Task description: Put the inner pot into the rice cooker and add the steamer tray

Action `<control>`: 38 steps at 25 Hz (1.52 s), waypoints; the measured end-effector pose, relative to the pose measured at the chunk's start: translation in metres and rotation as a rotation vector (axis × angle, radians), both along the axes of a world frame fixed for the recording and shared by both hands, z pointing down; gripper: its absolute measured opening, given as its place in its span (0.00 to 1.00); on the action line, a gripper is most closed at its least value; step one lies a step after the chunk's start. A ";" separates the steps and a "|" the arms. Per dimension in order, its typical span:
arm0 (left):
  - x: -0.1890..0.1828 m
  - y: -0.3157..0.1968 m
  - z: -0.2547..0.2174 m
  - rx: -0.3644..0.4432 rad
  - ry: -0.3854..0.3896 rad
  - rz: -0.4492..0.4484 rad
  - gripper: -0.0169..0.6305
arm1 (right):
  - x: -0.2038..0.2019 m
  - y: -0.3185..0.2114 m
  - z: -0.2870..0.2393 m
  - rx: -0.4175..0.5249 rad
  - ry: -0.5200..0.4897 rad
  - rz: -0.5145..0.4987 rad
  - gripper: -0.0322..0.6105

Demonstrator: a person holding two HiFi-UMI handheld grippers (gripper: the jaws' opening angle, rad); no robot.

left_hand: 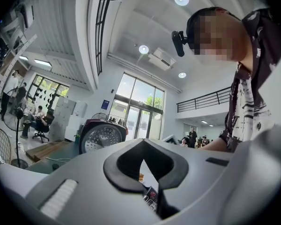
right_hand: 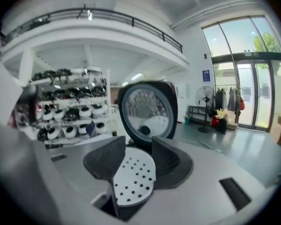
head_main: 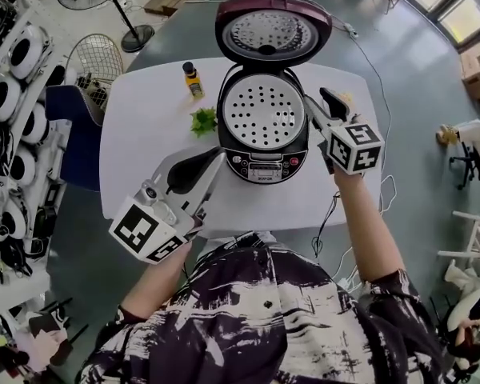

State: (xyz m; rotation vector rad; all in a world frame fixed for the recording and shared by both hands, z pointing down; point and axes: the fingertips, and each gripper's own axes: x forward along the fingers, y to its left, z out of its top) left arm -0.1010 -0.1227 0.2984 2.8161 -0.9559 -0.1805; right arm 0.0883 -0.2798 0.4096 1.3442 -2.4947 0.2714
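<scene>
**Tray seated, right claw nearest**

The steamer tray (head_main: 264,112) lies flat in the open rice cooker (head_main: 264,165) on the worktop (head_main: 144,126), just left of your right claw (head_main: 320,102), whose jaws stand apart, empty. Your left claw (head_main: 212,162), closed on nothing, sits near the cooker's front. The tray is round, no long axis; any inner pot is hidden beneath. Panel print and the bottle (head_main: 193,80) label are too small to read

One rice cooker (head_main: 262,126), one bottle (head_main: 193,80), two tools (head_main: 212,165) (head_main: 320,106)

White table (head_main: 144,134); grey floor (head_main: 416,94); tall windows (left_hand: 136,102).
</scene>
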 end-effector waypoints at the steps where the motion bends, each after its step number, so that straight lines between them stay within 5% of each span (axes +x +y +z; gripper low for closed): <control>1: 0.004 -0.002 -0.001 0.004 -0.004 0.001 0.03 | -0.004 0.016 -0.030 0.062 -0.084 -0.043 0.28; 4: 0.017 -0.008 -0.004 0.014 -0.013 0.007 0.03 | -0.015 0.073 -0.104 0.196 -0.298 -0.171 0.20; 7: 0.029 -0.012 -0.007 0.018 -0.019 0.011 0.03 | -0.014 0.120 -0.131 0.234 -0.376 -0.218 0.11; 15: 0.061 -0.011 -0.008 0.002 -0.020 0.040 0.03 | 0.004 0.158 -0.117 0.233 -0.321 -0.206 0.05; 22: 0.076 -0.008 -0.008 -0.004 -0.035 0.034 0.03 | 0.003 0.165 -0.126 0.325 -0.278 -0.241 0.05; 38: 0.066 -0.002 -0.008 0.000 -0.051 -0.001 0.03 | 0.003 0.148 -0.121 0.301 -0.252 -0.208 0.04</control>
